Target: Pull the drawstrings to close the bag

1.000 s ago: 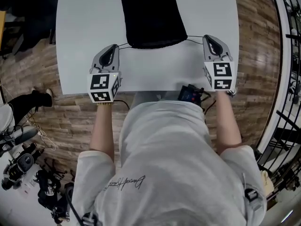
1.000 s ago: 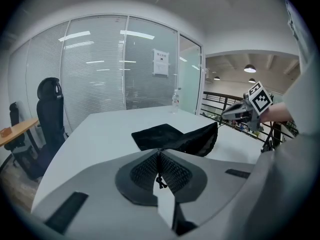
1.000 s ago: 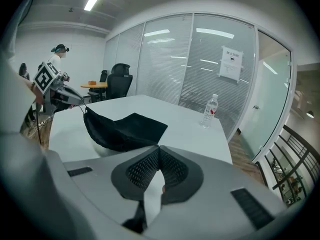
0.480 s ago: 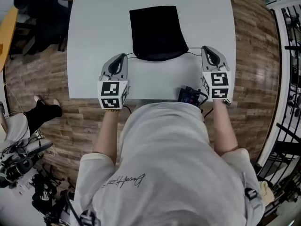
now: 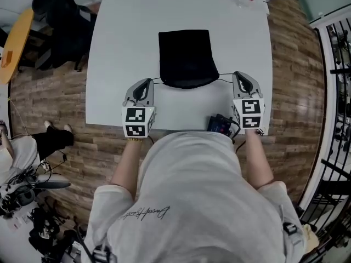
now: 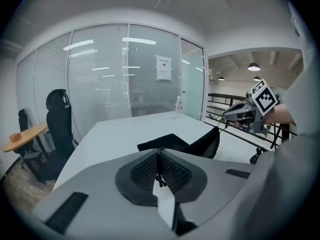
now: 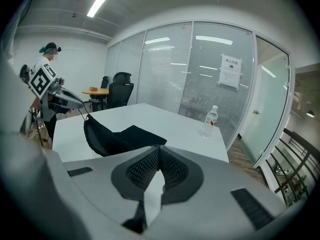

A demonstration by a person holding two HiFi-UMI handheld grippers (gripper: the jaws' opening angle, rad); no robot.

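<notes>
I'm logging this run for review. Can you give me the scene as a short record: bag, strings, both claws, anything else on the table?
table: white
bag: black, mid-table, mouth toward the person, gaping, not yet drawn shut
left claw: shut on left drawstring
right claw: shut on right drawstring
strings: stretched sideways from the mouth, one to each claw
other: water bottle upright near the far corner

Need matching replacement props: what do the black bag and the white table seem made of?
Bag: soft matte black cloth, probably woven fabric; it folds limply where its mouth is lifted. Table: hard, smooth white top, perhaps laminate; even faint sheen, no grain.
</notes>
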